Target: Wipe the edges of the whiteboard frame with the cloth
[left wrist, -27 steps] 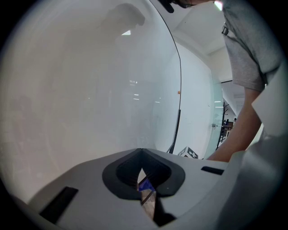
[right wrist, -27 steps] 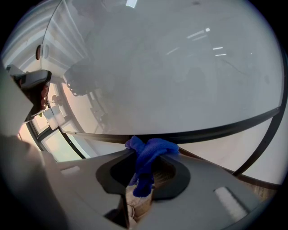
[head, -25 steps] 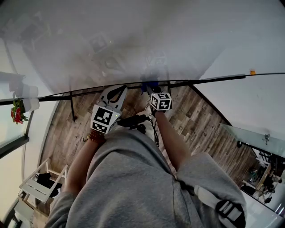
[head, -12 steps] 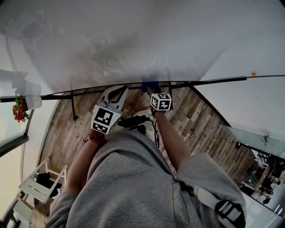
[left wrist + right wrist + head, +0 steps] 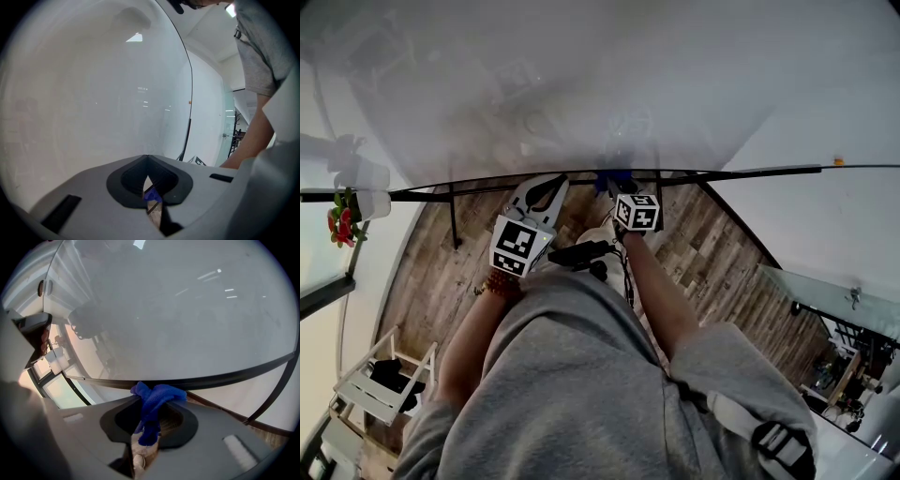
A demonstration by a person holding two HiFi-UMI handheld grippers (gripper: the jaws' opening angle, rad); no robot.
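blue cloth [image 5: 158, 395] is bunched up in my right gripper [image 5: 149, 420]. the jaws are squeezed tight on it, so a soft wad sticks out past the tips. i think it is held that way so the soft part rubs the frame and the hard jaws do not scratch it.

the whiteboard [image 5: 187, 310] fills the far side. its dark frame [image 5: 225, 377] runs left to right along the bottom. the top of the cloth sits right at that dark strip, and it looks like it is touching, or very nearly. from my head view the cloth [image 5: 612, 180] is on the frame [image 5: 750, 172], about in the middle of the bottom edge.

my left gripper [image 5: 147, 161] is just to the left of the right one, close to the board. its jaws are pressed together at the tips and hold nothing i can make out — only a tiny blue bit shows through the slit. i guess it waits there, since one cloth needs one gripper.
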